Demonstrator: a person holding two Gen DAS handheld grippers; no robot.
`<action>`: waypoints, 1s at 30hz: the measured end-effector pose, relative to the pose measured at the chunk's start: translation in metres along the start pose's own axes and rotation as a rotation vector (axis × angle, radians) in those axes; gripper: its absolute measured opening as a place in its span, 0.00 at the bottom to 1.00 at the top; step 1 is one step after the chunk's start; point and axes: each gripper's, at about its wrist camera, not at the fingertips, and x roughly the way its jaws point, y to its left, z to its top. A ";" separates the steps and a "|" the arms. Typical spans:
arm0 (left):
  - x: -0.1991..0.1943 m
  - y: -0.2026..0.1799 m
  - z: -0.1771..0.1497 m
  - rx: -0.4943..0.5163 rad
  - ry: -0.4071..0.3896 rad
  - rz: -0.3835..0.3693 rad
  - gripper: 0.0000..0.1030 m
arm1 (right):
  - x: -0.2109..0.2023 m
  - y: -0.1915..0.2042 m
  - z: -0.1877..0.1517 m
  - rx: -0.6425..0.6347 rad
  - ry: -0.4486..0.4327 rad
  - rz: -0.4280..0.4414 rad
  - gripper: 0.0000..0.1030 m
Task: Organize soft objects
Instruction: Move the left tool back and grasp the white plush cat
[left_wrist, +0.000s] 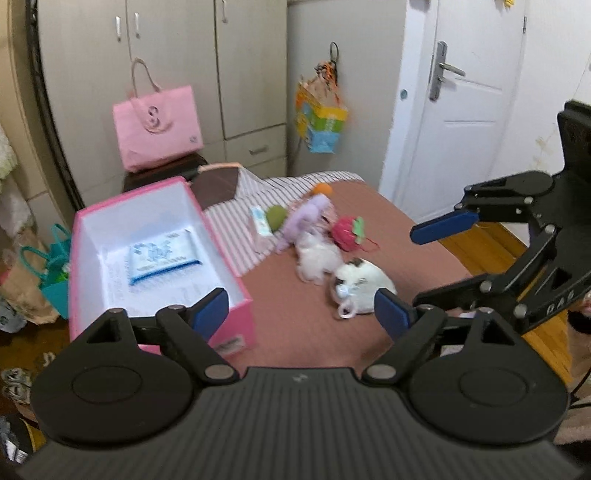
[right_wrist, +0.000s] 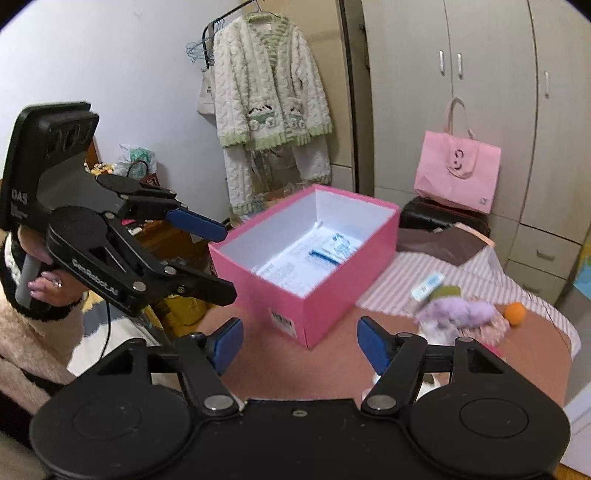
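An open pink box (left_wrist: 236, 321) (right_wrist: 306, 295) stands on the brown bed cover, with papers and a blue-white packet (left_wrist: 162, 258) inside. Soft toys lie to its right: a white plush (left_wrist: 364, 282), a fluffy white toy (left_wrist: 317, 258), a red strawberry (left_wrist: 347, 230), a purple plush (left_wrist: 306, 218) (right_wrist: 458, 312), a green ball (left_wrist: 277, 218) and an orange ball (left_wrist: 321, 189) (right_wrist: 515, 313). My left gripper (left_wrist: 301, 314) is open and empty, near the box's front right corner. My right gripper (right_wrist: 299, 341) is open and empty, just before the box; it also shows in the left wrist view (left_wrist: 424, 266).
A brown cover (left_wrist: 295, 332) and a striped sheet (left_wrist: 236, 221) lie on the bed. A pink bag (left_wrist: 159, 129) sits on a dark stool by the wardrobe. A white door (left_wrist: 461, 110) is at the right. A fleece robe (right_wrist: 269, 110) hangs behind the box.
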 end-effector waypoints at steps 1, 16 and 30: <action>0.006 -0.004 -0.001 0.001 0.004 0.000 0.88 | 0.002 -0.004 -0.007 0.005 0.006 0.003 0.75; 0.122 -0.030 -0.001 -0.049 0.099 -0.127 0.88 | 0.037 -0.071 -0.087 -0.009 -0.065 -0.090 0.83; 0.200 -0.017 -0.027 -0.229 0.149 -0.188 0.81 | 0.101 -0.115 -0.126 0.059 0.002 -0.045 0.82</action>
